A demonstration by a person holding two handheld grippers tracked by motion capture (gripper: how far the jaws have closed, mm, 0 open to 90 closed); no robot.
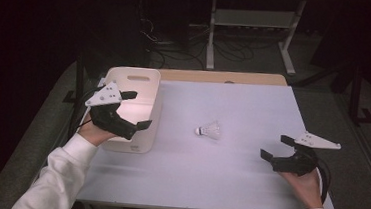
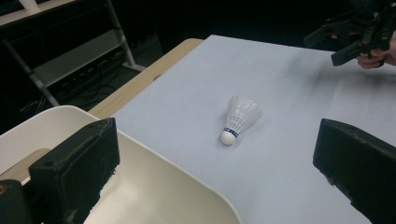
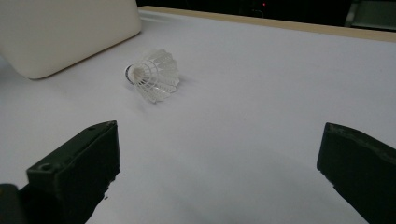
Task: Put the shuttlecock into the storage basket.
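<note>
A white shuttlecock point(image 1: 209, 131) lies on its side near the middle of the white table point(image 1: 228, 178), its cork toward the bin. In the left gripper view the shuttlecock point(image 2: 239, 119) rests beyond the bin's rim; the right gripper view has the shuttlecock point(image 3: 154, 74) ahead and to the left. My left gripper point(image 1: 137, 110) hovers open over the cream bin point(image 1: 130, 74), with nothing between its jaws. My right gripper point(image 1: 275, 147) stands open low over the table's right side, well to the right of the shuttlecock. The right gripper point(image 2: 334, 44) also shows far off from the left one.
The cream bin point(image 2: 173, 186) stands at the table's left edge; its outer wall point(image 3: 60, 32) is at the upper left of the right gripper view. A wooden strip point(image 1: 221, 76) runs along the table's far edge. Behind it are a metal frame point(image 1: 253, 19) and cables on a dark floor.
</note>
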